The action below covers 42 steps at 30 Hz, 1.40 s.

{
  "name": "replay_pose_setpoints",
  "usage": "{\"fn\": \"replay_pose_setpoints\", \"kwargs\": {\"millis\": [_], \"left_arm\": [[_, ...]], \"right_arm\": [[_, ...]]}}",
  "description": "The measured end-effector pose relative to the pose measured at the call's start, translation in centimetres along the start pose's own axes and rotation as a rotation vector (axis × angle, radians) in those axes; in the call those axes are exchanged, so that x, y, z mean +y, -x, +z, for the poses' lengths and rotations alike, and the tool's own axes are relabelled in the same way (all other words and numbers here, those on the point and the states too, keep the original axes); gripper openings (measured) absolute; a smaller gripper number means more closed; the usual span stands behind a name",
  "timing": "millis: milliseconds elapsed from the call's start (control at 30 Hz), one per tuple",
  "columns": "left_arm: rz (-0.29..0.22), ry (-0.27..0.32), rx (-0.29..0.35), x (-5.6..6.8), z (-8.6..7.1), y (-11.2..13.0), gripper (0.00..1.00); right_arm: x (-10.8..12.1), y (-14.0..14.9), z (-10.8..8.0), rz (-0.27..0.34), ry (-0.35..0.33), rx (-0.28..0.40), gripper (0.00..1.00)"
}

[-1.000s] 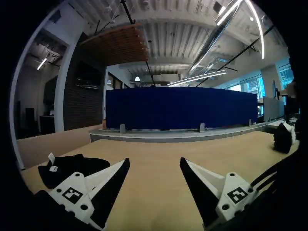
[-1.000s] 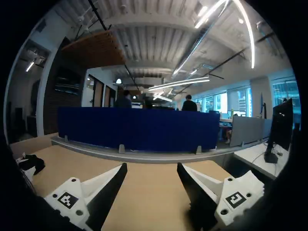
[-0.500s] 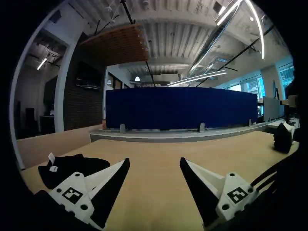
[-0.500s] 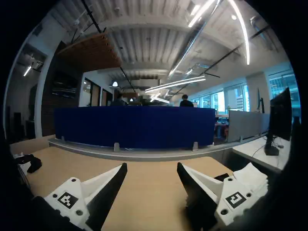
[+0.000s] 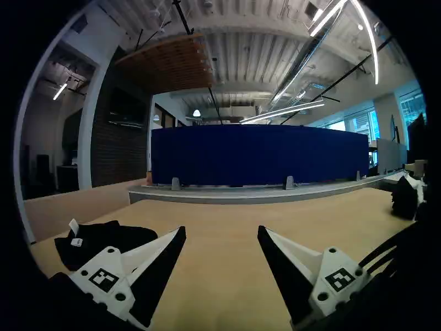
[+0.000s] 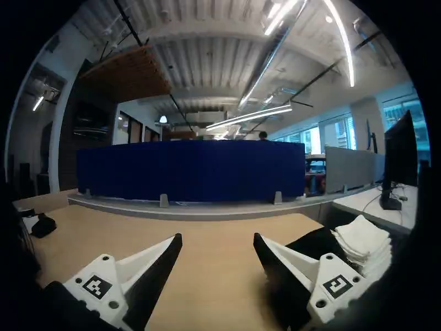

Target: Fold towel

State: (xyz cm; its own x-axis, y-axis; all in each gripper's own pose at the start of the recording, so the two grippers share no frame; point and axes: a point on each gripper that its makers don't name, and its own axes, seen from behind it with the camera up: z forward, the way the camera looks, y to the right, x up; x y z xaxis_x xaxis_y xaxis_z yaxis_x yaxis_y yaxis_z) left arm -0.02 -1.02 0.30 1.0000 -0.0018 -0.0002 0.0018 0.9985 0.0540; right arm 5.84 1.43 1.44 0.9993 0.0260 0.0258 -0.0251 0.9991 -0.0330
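Observation:
In the left gripper view my left gripper (image 5: 221, 243) is open over the wooden table (image 5: 220, 220), nothing between its fingers. A crumpled black towel (image 5: 96, 238) with white tags lies just left of its left finger. At the far right edge the other gripper (image 5: 407, 197) shows as a dark shape. In the right gripper view my right gripper (image 6: 217, 249) is open and low over the same table (image 6: 215, 231). A stack of folded white towels (image 6: 364, 243) rests on a dark cloth (image 6: 308, 243) behind its right finger. The left gripper (image 6: 39, 225) shows small at the left edge.
A blue divider panel (image 5: 259, 154) on a grey rail (image 5: 242, 193) closes off the table's far side. A neighbouring desk with a monitor (image 6: 399, 165) stands at the right. A brick wall (image 5: 118, 143) rises at the left.
The right gripper has dropped lower toward the table and tilted, bringing the white towel stack and dark cloth into view at its right. The left gripper has stayed still.

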Motion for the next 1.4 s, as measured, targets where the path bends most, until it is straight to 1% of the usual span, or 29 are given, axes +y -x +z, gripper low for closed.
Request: {"fn": "replay_pose_setpoints", "kwargs": {"millis": [200,300,500,700,800,967,1400], "left_arm": [[0.0,0.0,0.0,0.0,0.0,0.0,0.97],[0.0,0.0,0.0,0.0,0.0,0.0,0.97],[0.0,0.0,0.0,0.0,0.0,0.0,0.97],[0.0,0.0,0.0,0.0,0.0,0.0,0.97],[0.0,0.0,0.0,0.0,0.0,0.0,0.97],[0.0,0.0,0.0,0.0,0.0,0.0,0.97],[0.0,0.0,0.0,0.0,-0.1,0.0,0.97]], "right_arm": [[-0.2,1.9,-0.2,0.01,-0.015,0.005,1.0],[0.0,3.0,-0.3,0.013,-0.01,0.0,1.0],[0.3,4.1,-0.7,0.01,0.007,0.0,1.0],[-0.3,4.9,-0.9,0.031,-0.011,0.001,1.0],[-0.4,5.0,-1.0,0.047,-0.017,0.005,1.0],[-0.3,5.0,-1.2,0.051,-0.014,0.015,1.0],[-0.9,5.3,-1.0,0.011,-0.028,0.02,1.0]]}}
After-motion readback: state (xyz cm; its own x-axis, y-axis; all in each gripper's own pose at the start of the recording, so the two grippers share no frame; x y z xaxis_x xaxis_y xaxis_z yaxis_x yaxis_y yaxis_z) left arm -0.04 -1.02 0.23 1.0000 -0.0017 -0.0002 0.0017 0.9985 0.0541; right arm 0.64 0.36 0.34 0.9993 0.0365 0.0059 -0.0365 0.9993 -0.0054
